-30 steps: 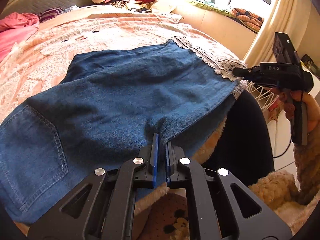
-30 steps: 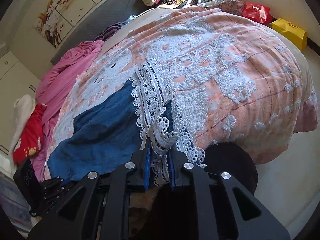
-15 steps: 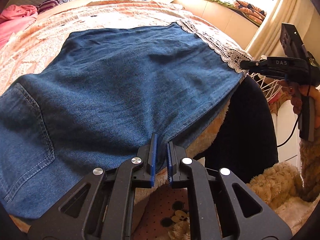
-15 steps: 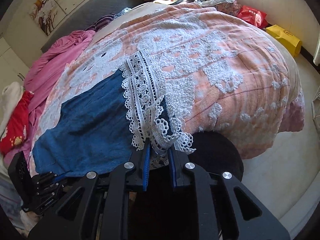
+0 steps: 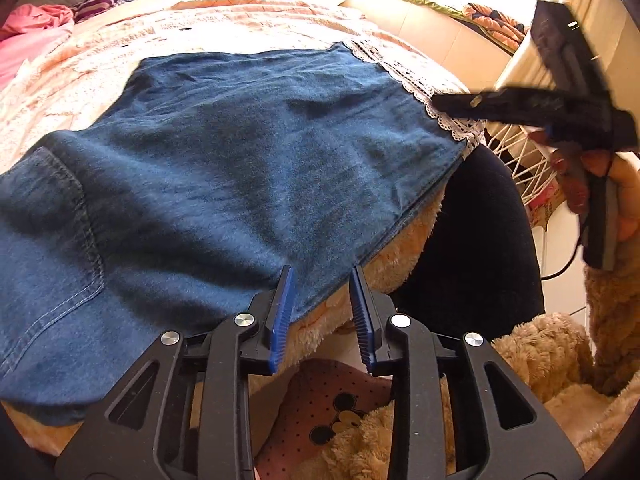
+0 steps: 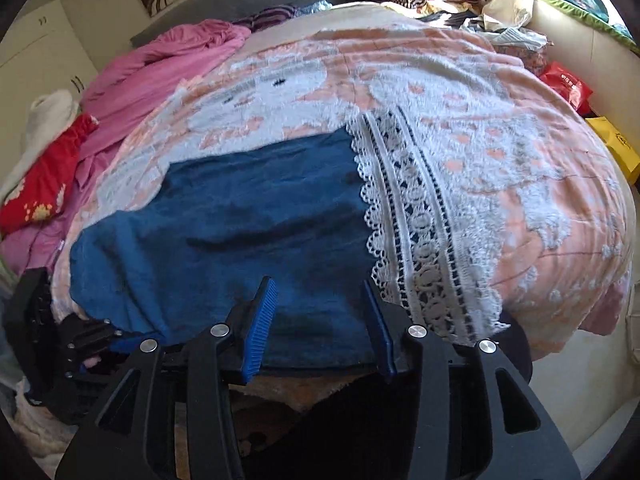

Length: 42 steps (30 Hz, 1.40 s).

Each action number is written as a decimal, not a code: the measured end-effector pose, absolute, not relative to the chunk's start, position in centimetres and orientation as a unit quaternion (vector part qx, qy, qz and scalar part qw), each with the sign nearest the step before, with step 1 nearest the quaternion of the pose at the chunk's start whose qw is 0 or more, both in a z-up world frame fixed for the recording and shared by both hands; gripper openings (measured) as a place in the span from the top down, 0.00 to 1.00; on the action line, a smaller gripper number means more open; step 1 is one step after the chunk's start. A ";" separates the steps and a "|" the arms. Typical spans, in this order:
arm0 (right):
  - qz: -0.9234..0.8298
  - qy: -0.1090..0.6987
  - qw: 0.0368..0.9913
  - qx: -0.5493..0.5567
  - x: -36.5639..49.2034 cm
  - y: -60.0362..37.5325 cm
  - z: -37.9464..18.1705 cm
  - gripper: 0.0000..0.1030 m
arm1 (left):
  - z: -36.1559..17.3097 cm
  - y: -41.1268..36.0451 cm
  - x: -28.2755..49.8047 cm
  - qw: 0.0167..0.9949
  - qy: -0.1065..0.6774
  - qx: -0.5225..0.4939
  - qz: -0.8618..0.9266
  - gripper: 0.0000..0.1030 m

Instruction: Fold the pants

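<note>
- The blue denim pants (image 5: 224,168) are spread flat on the peach-and-white blanket (image 6: 500,128).
- A white lace hem (image 6: 420,232) is seen at one end.
- A stitched back pocket (image 5: 44,216) is turned upward.

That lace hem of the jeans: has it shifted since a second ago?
Yes. The lace hem was bunched between the right tool's blue pads; now it lies flat on the peach blanket, off to the right. The jaws have just been opening, and clamp nothing.
</note>
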State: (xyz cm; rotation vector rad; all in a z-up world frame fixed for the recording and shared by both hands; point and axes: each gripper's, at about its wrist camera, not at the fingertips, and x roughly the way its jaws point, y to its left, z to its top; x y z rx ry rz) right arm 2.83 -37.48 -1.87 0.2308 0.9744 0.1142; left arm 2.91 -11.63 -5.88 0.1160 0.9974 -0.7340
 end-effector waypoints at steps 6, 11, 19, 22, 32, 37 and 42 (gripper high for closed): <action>0.040 0.495 0.863 0.097 3.1 -37.3 -4.9 0.57 | -3.4 -8.0 2.0 0.842 0.445 0.014 -0.305 0.60; 0.051 0.480 0.871 0.098 2.6 -37.1 -3.9 0.52 | -1.2 -2.7 1.6 0.876 0.426 -0.018 -0.225 0.59; 0.124 0.446 0.883 0.077 3.2 -32.9 -1.8 0.46 | -0.2 9.1 2.7 0.896 0.424 -0.126 -0.046 0.45; 0.149 0.454 0.876 0.064 4.4 -30.6 -2.2 0.46 | -1.7 11.0 4.0 0.883 0.446 -0.144 -0.023 0.42; 0.188 0.488 0.852 0.039 5.6 -26.0 -4.3 0.40 | -2.5 10.0 4.6 0.884 0.452 -0.119 -0.012 0.66; 0.187 0.494 0.848 0.047 5.2 -26.0 -5.4 0.37 | -4.2 10.9 4.8 0.875 0.471 -0.112 -0.004 0.63; 0.196 0.482 0.852 0.058 5.0 -26.9 -4.0 0.38 | -2.1 11.6 3.9 0.878 0.459 -0.133 0.004 0.51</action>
